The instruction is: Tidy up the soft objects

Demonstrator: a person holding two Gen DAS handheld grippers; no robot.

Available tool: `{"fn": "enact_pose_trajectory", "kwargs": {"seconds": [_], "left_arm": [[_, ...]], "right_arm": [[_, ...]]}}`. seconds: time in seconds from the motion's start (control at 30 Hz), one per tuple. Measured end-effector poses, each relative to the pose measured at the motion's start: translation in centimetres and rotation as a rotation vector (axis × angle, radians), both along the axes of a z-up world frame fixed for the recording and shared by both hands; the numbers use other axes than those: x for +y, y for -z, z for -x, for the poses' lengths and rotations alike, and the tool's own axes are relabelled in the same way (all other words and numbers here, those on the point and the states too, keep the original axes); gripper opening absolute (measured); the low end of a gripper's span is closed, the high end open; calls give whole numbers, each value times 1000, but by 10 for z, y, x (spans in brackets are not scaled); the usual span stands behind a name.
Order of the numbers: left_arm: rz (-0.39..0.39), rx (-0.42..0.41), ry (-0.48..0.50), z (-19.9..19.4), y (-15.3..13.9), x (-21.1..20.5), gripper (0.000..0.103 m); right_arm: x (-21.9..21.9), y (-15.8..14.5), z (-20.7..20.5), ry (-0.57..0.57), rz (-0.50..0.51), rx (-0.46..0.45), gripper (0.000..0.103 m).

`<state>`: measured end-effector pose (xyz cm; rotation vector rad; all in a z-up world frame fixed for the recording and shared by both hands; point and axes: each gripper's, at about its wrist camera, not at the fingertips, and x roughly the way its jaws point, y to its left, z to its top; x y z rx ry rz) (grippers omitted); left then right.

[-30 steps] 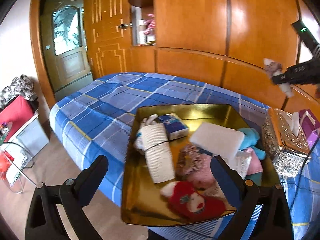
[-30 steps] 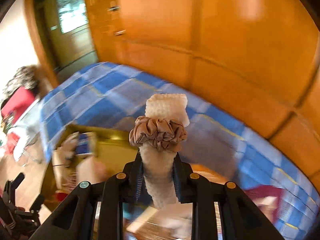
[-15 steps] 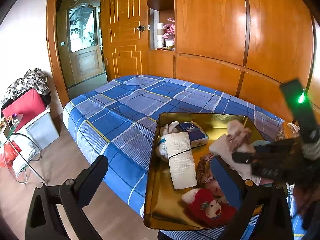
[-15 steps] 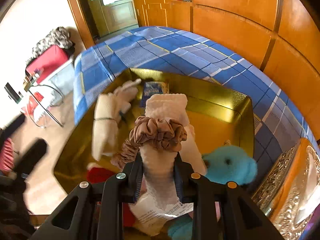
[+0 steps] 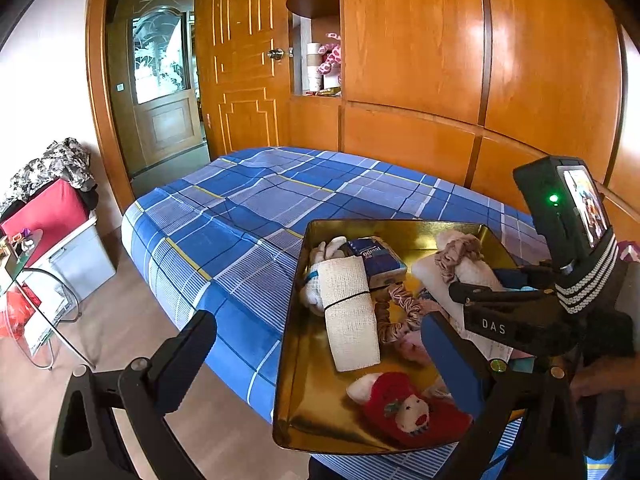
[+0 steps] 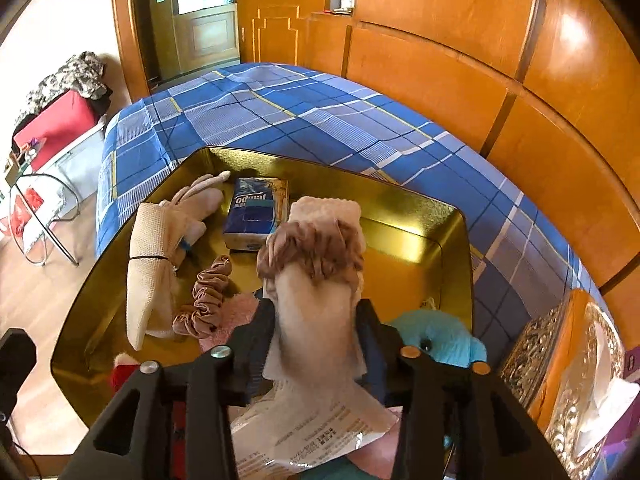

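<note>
A gold tray [image 5: 400,227] [image 6: 320,160] lies on the blue plaid bed [image 5: 260,216]. It holds a banded white cloth roll [image 5: 349,312] [image 6: 148,276], a tissue pack [image 5: 376,261] [image 6: 253,213], a loose brown scrunchie [image 5: 400,314] [image 6: 208,300], a red plush [image 5: 408,414] and a teal plush [image 6: 440,338]. My right gripper [image 6: 314,312] [image 5: 476,300] is low over the tray's right side. Its jaws are opening around a white towel roll [image 6: 316,292] [image 5: 466,270] ringed by a brown scrunchie, with gaps at both pads. My left gripper [image 5: 316,320] hangs open and empty at the tray's near left.
An ornate silver tissue box [image 6: 568,380] stands right of the tray. A printed plastic packet [image 6: 312,432] lies under the right gripper. Wooden wardrobe panels [image 5: 420,60] back the bed. A red box [image 5: 44,216] and a glass side table [image 5: 24,280] stand on the floor at left.
My right gripper came down from above the bed into the tray with the towel roll, and its jaws have widened off the roll. The left gripper has hardly moved.
</note>
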<state>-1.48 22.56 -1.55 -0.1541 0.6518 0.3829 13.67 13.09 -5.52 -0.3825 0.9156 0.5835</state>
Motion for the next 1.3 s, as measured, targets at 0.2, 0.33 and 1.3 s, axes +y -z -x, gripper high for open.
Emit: {"fn": "enact_pose_trajectory", "kwargs": {"seconds": [0.2,0.33,1.3], "left_arm": [[0,-2,-6,1,-1,-1,103],[5,2,-4,1,-2,-2,103],[16,-22,113,-1,-8,-50,103]], "right_arm": [[-13,-11,6,37,-47,-8,73],[-24,-27,17,54,-100,-49,78],[-118,-48,81,409,-159,-267,78]]}}
